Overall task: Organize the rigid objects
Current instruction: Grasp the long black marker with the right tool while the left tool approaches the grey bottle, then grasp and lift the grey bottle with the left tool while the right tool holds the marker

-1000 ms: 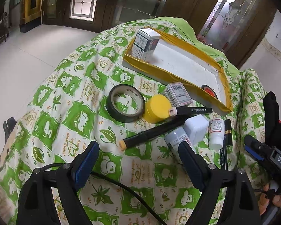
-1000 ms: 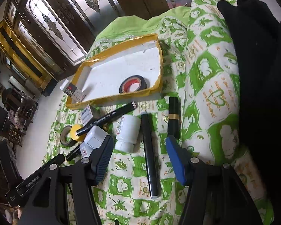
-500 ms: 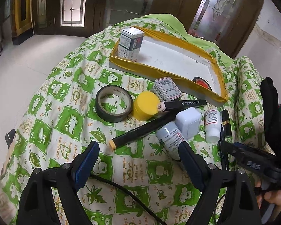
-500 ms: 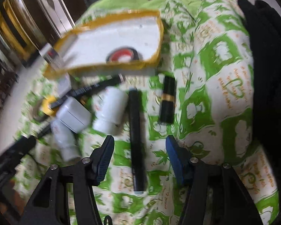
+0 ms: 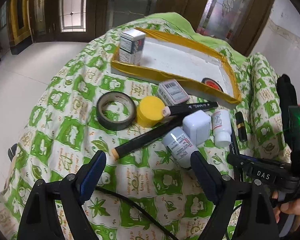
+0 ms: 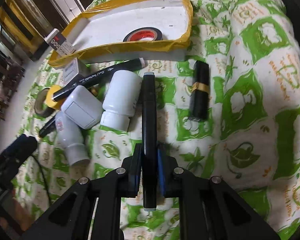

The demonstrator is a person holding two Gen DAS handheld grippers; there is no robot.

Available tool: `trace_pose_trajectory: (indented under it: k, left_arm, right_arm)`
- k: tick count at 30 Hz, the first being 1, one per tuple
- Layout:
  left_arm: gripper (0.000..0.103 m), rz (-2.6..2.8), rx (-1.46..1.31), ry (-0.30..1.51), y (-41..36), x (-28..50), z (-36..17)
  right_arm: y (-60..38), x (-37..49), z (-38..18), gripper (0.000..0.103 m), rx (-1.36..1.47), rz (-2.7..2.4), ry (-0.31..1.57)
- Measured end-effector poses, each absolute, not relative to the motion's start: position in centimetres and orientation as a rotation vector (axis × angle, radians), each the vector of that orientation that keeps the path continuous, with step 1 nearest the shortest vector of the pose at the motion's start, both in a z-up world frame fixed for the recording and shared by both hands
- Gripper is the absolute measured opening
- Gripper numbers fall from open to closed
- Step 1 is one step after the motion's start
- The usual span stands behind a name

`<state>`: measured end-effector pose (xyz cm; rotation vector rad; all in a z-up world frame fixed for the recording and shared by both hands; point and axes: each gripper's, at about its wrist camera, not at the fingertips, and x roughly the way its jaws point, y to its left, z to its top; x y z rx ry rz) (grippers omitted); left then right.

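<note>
Marker [image 6: 149,124] in R tongs [image 6: 149,160]

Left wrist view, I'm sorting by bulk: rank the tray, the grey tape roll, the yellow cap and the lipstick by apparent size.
1. tray
2. grey tape roll
3. yellow cap
4. lipstick

The lipstick sits at the fisheye's edge, so it may be understated.
</note>
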<state>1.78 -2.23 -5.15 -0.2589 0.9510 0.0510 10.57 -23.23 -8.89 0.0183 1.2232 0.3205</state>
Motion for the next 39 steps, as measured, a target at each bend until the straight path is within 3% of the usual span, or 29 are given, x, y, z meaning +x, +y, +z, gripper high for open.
trace_pose_trajectory:
  k: [5, 9, 14, 18, 26, 39]
  left_arm:
    - [0.087, 0.011, -0.278, 0.996, -4.0, 2.8, -5.3]
    - [0.069, -0.003, -0.273, 1.072, -6.2, 4.1, -6.5]
    - [0.065, 0.022, -0.294, 1.113, -6.8, 5.6, -7.8]
    - [0.051, 0.034, -0.301, 1.118, -6.5, 6.1, -8.2]
    - [0.038, -0.01, -0.269, 1.134, -5.3, 4.5, -7.8]
    - [0.038, 0.0, -0.155, 1.152, -5.4, 4.9, -8.2]
  right_arm:
    - [-23.2, 10.6, -8.8, 0.014, 0.01, 0.311, 1.23]
    - [-23.3, 10.7, -8.9, 0.014, 0.007, 0.307, 1.229]
    - [-22.5, 10.9, -9.1, 0.014, 0.001, 0.302, 1.226]
    - [-21.7, 11.0, -9.5, 0.014, -0.008, 0.298, 1.225]
    - [-21.6, 11.1, -9.5, 0.014, 0.026, 0.318, 1.234]
    - [-20.9, 9.9, -10.3, 0.014, 0.112, 0.366, 1.29]
